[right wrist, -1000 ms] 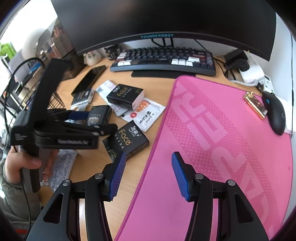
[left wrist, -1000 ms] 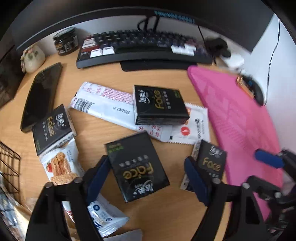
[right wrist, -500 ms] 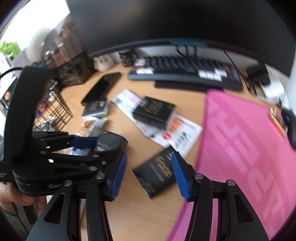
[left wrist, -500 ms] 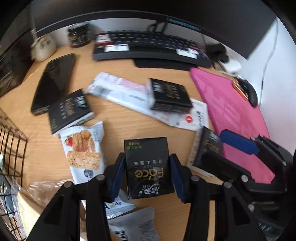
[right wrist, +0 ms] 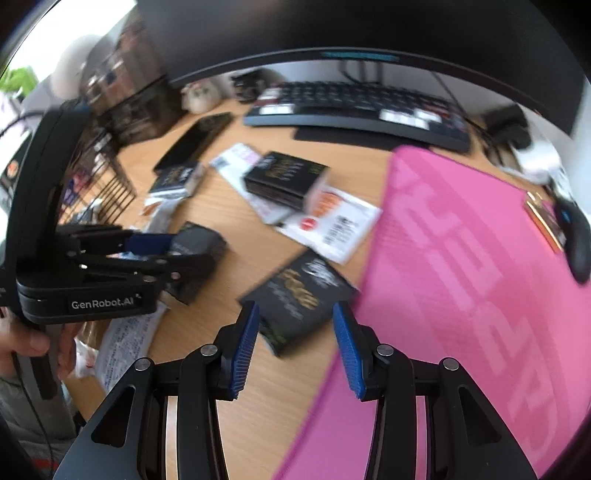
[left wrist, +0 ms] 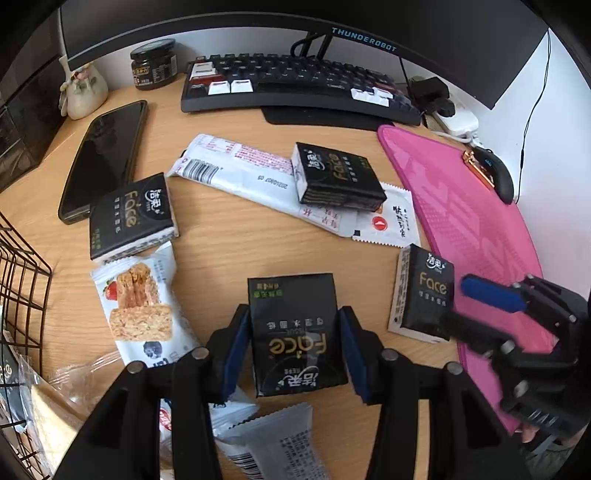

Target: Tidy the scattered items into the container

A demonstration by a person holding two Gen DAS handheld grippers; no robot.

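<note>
Left claw [left wrist: 293,345] grips a tissue pack [left wrist: 295,332].
Right claw [right wrist: 295,347] gapes narrowly over another pack [right wrist: 299,295] lying on the table [left wrist: 229,251] beside the pink mat [right wrist: 461,277].

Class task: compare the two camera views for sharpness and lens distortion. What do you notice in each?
Left wrist view: sharp, pack lettering legible, the keyboard bowed by the fisheye. Right wrist view: motion-blurred across the desk, pack text unreadable, only the right tool crisp.

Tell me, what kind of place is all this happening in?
Most likely a home or office computer desk. A wooden desk holds a keyboard under a wide monitor, with a pink mouse mat and mouse beside it.
</note>
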